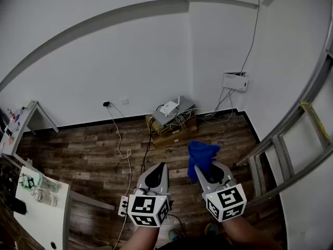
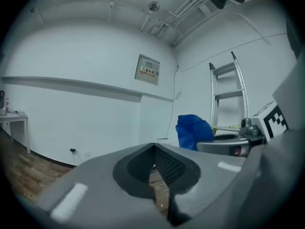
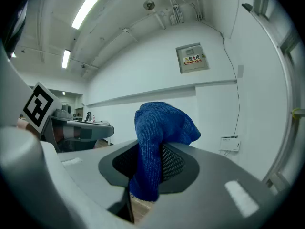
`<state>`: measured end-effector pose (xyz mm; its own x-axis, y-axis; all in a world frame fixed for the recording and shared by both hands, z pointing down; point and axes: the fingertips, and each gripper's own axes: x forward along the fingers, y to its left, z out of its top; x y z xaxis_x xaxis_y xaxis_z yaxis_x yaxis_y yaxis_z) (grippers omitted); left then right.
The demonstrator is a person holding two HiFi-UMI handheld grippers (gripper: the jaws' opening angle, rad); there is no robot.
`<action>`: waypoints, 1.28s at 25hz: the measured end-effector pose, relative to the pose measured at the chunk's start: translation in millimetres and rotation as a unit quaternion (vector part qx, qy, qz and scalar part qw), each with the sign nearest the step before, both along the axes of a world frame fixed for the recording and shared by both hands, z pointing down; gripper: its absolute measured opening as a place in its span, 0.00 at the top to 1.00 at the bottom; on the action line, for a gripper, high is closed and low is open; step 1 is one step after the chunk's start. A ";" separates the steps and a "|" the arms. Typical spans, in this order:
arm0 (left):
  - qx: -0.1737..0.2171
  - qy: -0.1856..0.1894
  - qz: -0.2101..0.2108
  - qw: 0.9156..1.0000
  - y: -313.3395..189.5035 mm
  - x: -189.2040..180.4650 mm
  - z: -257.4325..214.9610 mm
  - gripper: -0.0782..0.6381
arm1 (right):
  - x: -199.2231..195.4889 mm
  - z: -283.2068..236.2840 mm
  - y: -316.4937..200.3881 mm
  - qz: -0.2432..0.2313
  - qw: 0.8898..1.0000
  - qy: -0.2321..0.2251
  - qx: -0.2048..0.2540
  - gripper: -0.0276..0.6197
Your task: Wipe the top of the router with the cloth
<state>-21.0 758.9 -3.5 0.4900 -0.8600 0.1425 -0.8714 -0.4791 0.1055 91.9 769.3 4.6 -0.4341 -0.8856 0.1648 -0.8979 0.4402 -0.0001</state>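
Note:
The router, a grey box with white parts on top, sits on a cardboard box against the far wall, well ahead of both grippers. A blue cloth bunches up out of my right gripper, whose jaws are shut on it. From the left gripper view the cloth shows off to the right. My left gripper is held beside the right one, jaws closed together with nothing between them.
Cables trail over the wooden floor from a wall socket. A white wall box hangs at the corner. A metal ladder leans at the right. A white table with small items stands at the left.

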 end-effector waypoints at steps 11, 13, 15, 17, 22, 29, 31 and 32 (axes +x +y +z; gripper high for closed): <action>0.003 0.009 0.007 1.000 -53.1 -10.1 22.4 0.89 | -23.4 37.3 -49.4 0.020 1.000 0.019 -0.014 0.77; -0.009 0.007 0.010 1.000 -63.9 3.3 37.3 0.89 | -9.6 47.9 -59.5 0.022 0.999 0.018 -0.021 0.77; -0.029 0.004 0.011 1.000 -77.3 17.8 55.0 0.89 | 5.4 59.1 -74.8 0.019 0.999 0.015 -0.031 0.77; -0.041 -0.004 0.010 0.999 -95.5 32.7 65.6 0.89 | 19.1 66.8 -96.9 0.005 0.999 0.008 -0.037 0.76; -0.044 -0.019 -0.013 0.999 -165.9 71.9 66.7 0.89 | 56.3 76.9 -174.2 -0.029 0.999 -0.003 -0.039 0.75; -0.065 -0.040 -0.042 0.996 -261.7 107.1 67.4 0.89 | 94.9 68.9 -276.7 -0.051 0.998 -0.011 -0.044 0.75; -0.067 -0.037 -0.050 0.996 -284.0 109.5 67.2 0.89 | 97.0 70.9 -298.1 -0.059 0.997 -0.008 -0.047 0.75; -0.066 -0.034 -0.054 0.996 -295.5 109.7 66.5 0.89 | 96.8 71.9 -308.8 -0.063 0.997 -0.007 -0.048 0.75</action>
<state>88.6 463.3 63.0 0.3820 -0.8781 0.2882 -0.9240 -0.3688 0.1011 188.7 460.4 76.6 -0.5428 -0.8046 0.2407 -0.8357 0.5460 -0.0594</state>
